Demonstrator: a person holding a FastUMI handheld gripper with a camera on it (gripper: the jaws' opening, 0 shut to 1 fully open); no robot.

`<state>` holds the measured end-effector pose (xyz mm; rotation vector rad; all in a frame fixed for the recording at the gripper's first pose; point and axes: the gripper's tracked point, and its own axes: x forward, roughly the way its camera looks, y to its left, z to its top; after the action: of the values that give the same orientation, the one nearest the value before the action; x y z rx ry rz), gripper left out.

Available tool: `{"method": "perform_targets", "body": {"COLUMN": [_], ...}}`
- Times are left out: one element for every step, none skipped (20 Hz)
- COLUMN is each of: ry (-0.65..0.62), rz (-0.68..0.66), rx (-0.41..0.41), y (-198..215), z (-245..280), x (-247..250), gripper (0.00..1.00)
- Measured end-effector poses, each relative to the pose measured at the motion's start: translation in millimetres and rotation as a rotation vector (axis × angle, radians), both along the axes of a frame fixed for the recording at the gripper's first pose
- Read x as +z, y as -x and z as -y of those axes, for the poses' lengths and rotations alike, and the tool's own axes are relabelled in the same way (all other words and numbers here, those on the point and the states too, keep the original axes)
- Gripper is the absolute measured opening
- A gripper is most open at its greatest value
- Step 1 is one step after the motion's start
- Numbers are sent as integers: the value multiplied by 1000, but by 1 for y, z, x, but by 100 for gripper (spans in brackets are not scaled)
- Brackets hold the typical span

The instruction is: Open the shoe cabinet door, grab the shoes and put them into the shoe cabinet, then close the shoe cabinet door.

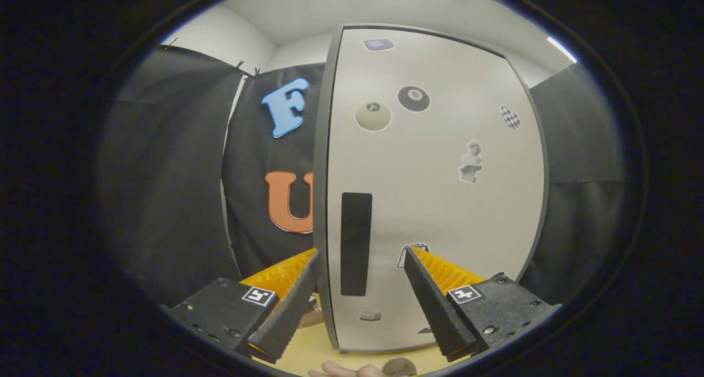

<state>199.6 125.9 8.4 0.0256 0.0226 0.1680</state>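
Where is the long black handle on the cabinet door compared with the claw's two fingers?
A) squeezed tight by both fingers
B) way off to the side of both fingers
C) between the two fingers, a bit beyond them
C: the black handle on the cabinet door stands between and beyond the spread fingers of the open claw, which touch nothing.

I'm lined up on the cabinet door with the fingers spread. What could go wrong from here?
1. The gripper is open with the dark handle strip between its fingers but beyond them; closing now would likely catch nothing.
2. The cabinet door looks shut, and one finger sits near its hinge-side edge, so it could snag there.
3. A hand lies below the door, possibly in its swing path.
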Motion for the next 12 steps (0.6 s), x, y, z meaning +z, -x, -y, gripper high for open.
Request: {"method": "perform_targets", "body": {"ry": [-1,-2,-4,-9,-16,-29,-48,-53,-66,-95,-78,-67], "rz": [-2,-4,-9,-12,-29,-51,-76,-106,-133,-94,-117,-103], "rx": [-17,-24,-28,-26,-5,22,37,25,10,-3,3,2], "y": [-6,-12,-17,-20,-24,-27,-32,-40,-44,-47,-42,-44], "z": [0,-2,-4,-6,-12,-18,-21,-19,-15,-13,-14,-13], "x": [-1,-1,-3,-4,-9,-14,-20,-30,-38,-31,-35,-33], "gripper": [99,99,98,92,87,81,77,71,64,48,45,41]}}
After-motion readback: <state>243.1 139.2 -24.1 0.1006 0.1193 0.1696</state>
